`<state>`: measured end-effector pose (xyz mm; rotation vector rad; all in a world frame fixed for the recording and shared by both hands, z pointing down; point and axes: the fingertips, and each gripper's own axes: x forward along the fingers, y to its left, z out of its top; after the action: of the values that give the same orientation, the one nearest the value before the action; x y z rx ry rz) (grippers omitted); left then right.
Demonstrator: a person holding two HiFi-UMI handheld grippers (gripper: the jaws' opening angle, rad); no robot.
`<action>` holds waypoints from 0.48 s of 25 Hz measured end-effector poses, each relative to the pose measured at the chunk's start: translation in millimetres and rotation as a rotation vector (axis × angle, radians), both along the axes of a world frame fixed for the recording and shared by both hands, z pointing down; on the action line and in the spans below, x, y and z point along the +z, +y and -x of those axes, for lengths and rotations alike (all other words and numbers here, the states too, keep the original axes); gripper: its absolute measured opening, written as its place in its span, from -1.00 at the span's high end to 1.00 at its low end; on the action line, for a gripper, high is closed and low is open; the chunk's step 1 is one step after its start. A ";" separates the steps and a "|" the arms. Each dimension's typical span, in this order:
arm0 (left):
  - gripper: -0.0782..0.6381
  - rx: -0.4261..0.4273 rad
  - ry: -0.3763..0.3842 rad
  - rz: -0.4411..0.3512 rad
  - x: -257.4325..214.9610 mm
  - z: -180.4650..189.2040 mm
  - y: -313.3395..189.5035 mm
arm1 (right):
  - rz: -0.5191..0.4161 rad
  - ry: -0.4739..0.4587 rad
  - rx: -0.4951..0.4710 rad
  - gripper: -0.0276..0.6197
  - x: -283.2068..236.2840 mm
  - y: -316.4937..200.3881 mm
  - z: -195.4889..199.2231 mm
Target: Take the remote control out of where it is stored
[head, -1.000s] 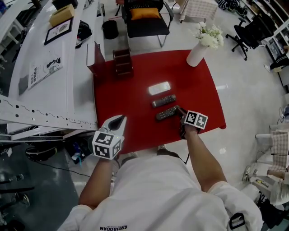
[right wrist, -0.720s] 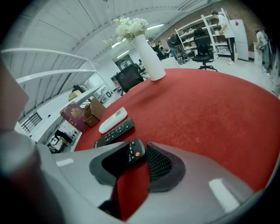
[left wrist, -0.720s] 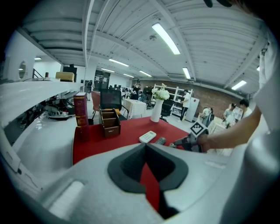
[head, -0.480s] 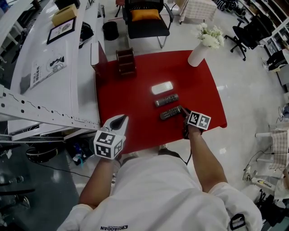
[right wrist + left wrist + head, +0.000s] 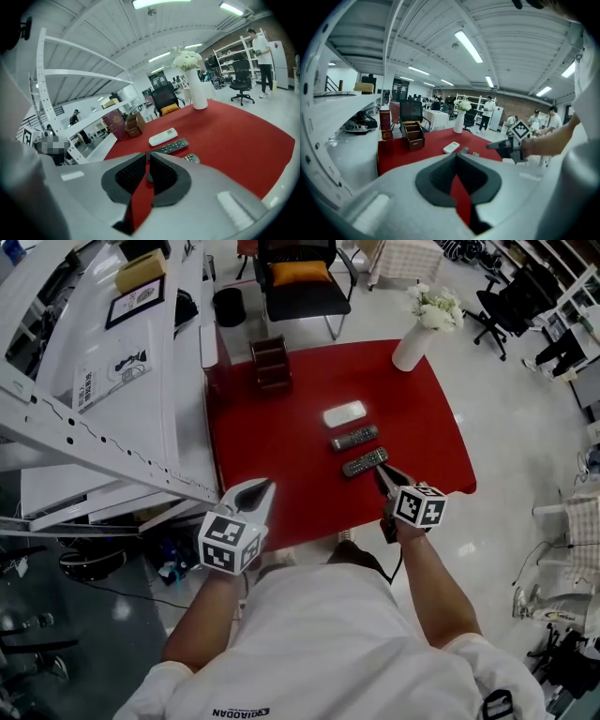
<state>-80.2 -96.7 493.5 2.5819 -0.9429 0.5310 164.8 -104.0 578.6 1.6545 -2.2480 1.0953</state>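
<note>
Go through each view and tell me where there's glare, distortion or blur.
Head view: glare washes out the white remote, and the glossy floor shows pale reflections. Left gripper view: heavy fisheye, black corners, ceiling lights blown out. Right gripper view: the same fisheye bending; the dark remote on the red table stays fairly sharp.

Head view overhead, gripper views share table (image 5: 281, 442)

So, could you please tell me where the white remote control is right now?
In the head view, the white remote control lies mid-table on the red tabletop, directly beyond the farther dark remote control.
</note>
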 end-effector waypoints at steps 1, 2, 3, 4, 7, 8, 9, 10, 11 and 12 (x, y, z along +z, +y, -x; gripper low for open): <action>0.78 0.007 0.005 -0.003 -1.7 0.8 2.9 | -0.021 -0.001 -0.012 0.85 -8.4 5.0 8.9; 0.78 0.015 0.009 -0.005 -3.1 1.0 5.9 | -0.042 -0.007 -0.023 0.90 -16.6 9.3 17.6; 0.78 0.022 0.013 -0.008 -4.2 0.9 8.9 | -0.063 -0.018 -0.036 0.90 -24.3 13.3 26.8; 0.78 0.027 0.015 -0.011 -5.2 0.9 11.8 | -0.083 -0.032 -0.052 0.90 -31.5 17.0 36.4; 0.78 0.027 0.018 -0.022 -8.1 2.3 19.0 | -0.131 -0.067 -0.114 0.90 -48.9 27.0 66.5; 0.78 0.023 0.021 -0.024 -9.5 2.5 21.5 | -0.142 -0.073 -0.139 0.90 -53.8 30.2 75.6; 0.78 0.018 0.025 -0.027 -11.4 2.2 24.3 | -0.152 -0.074 -0.165 0.90 -58.2 33.2 83.6; 0.78 0.014 0.029 -0.031 -13.5 1.5 27.3 | -0.161 -0.070 -0.193 0.90 -61.8 35.8 90.3; 0.78 0.010 0.033 -0.035 -15.7 0.7 30.7 | -0.170 -0.061 -0.221 0.90 -64.3 38.1 95.5; 0.78 0.005 0.035 -0.038 -17.6 -0.1 34.3 | -0.177 -0.049 -0.246 0.90 -65.6 40.4 99.2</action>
<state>-80.1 -62.4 475.9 2.6195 -0.9443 0.4724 65.6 -63.6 513.0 1.3707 -2.5610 0.9111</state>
